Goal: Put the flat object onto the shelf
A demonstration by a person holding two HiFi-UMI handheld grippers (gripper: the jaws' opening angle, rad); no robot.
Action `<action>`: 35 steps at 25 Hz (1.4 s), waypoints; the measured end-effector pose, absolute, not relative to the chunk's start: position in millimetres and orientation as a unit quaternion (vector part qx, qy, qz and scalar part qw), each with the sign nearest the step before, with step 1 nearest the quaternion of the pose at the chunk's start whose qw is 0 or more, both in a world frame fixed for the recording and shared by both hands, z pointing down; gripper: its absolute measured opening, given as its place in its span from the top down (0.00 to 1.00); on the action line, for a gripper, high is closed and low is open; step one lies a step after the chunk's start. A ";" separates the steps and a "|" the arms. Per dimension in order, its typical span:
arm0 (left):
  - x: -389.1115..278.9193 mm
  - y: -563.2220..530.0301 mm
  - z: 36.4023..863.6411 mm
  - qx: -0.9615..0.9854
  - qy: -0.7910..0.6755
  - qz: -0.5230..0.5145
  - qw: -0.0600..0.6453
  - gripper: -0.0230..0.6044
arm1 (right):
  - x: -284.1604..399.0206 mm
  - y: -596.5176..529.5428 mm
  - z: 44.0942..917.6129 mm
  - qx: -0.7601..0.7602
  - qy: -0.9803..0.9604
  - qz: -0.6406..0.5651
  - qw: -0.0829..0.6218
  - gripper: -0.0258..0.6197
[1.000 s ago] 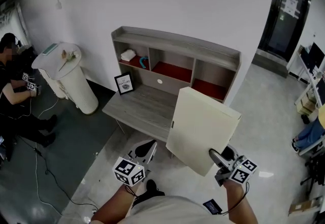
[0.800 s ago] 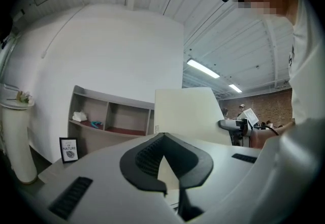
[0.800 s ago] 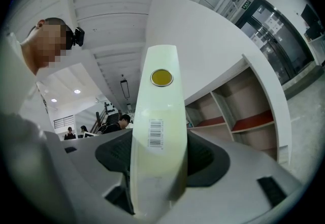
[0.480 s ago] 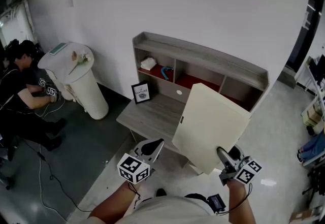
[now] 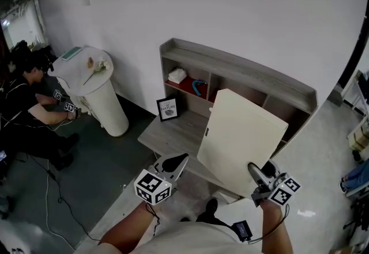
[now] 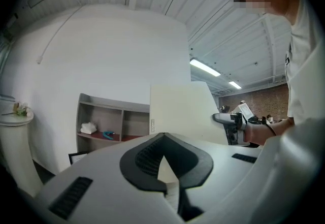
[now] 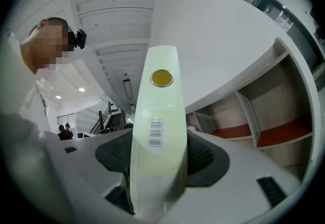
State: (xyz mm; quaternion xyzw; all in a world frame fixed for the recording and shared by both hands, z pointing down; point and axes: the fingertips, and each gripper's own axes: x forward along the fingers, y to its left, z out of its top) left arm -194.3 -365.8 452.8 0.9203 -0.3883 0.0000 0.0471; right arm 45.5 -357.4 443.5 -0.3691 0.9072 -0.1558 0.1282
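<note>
A flat cream box (image 5: pixel 242 142) stands tilted on edge in front of the grey shelf unit (image 5: pixel 242 71), hiding its right compartments. My right gripper (image 5: pixel 260 181) is shut on the box's lower corner. In the right gripper view the box's narrow edge (image 7: pixel 157 131), with a barcode and a yellow dot, fills the space between the jaws of that gripper (image 7: pixel 157 169). My left gripper (image 5: pixel 173 165) hovers low at the left of the box, shut and holding nothing. From the left gripper (image 6: pixel 163 141) I see the box (image 6: pixel 177 106) and the shelf unit (image 6: pixel 101 116) behind it.
A grey desk top (image 5: pixel 173 132) juts out under the shelf unit, with a small framed picture (image 5: pixel 168 109) on it. A white item (image 5: pixel 177 75) and a blue item (image 5: pixel 199 86) lie in the left compartments. A white round pedestal (image 5: pixel 98 94) stands left, beside a seated person (image 5: pixel 29 117).
The shelf unit, desk and pedestal have slid rightward and look nearer in the head view. The box stays held in my right gripper the same way; the left stays shut.
</note>
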 end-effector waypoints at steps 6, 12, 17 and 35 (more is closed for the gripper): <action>-188.5 -402.1 437.2 0.917 -0.397 -0.002 0.036 0.94 | 48.9 -402.6 424.5 -0.348 0.916 -0.148 0.137 0.51; -176.9 -447.8 426.3 0.916 -0.401 0.001 0.029 0.94 | 64.5 -454.3 399.5 -0.327 0.923 -0.137 0.149 0.51; -162.7 -492.4 410.4 0.914 -0.407 0.009 0.006 0.94 | 85.1 -502.8 366.5 -0.314 0.930 -0.112 0.155 0.51; -135.3 -602.6 355.1 0.908 -0.417 -0.001 -0.037 0.94 | 113.3 -623.0 245.7 -0.252 0.954 -0.012 0.161 0.51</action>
